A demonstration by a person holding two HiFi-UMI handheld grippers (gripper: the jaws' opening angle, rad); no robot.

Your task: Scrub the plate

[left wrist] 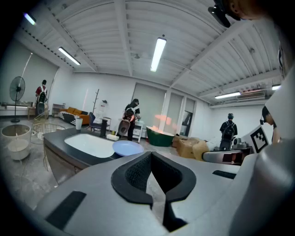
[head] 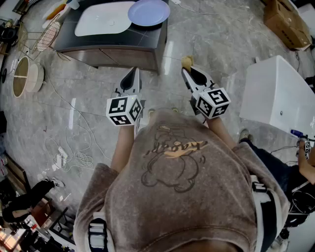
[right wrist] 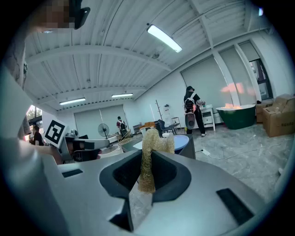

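A pale blue plate (head: pixel 149 12) lies on the dark counter (head: pixel 147 38) at the top of the head view, beside a white sink basin (head: pixel 102 20). Both grippers hang over the floor, short of the counter. My left gripper (head: pixel 133 74) is shut with nothing between its jaws; the plate (left wrist: pixel 127 148) shows beyond it in the left gripper view. My right gripper (head: pixel 187 69) is shut on a tan loofah scrubber (head: pixel 186 61), which sticks up between the jaws in the right gripper view as a fibrous scrubber (right wrist: pixel 152 152), with the plate (right wrist: pixel 180 141) behind it.
A white cabinet (head: pixel 278 93) stands at the right, a cardboard box (head: pixel 285 22) at the top right. Cables and a power strip (head: pixel 61 157) lie on the marble floor. A round basket (head: pixel 27 76) sits at the left. Several people stand in the far room.
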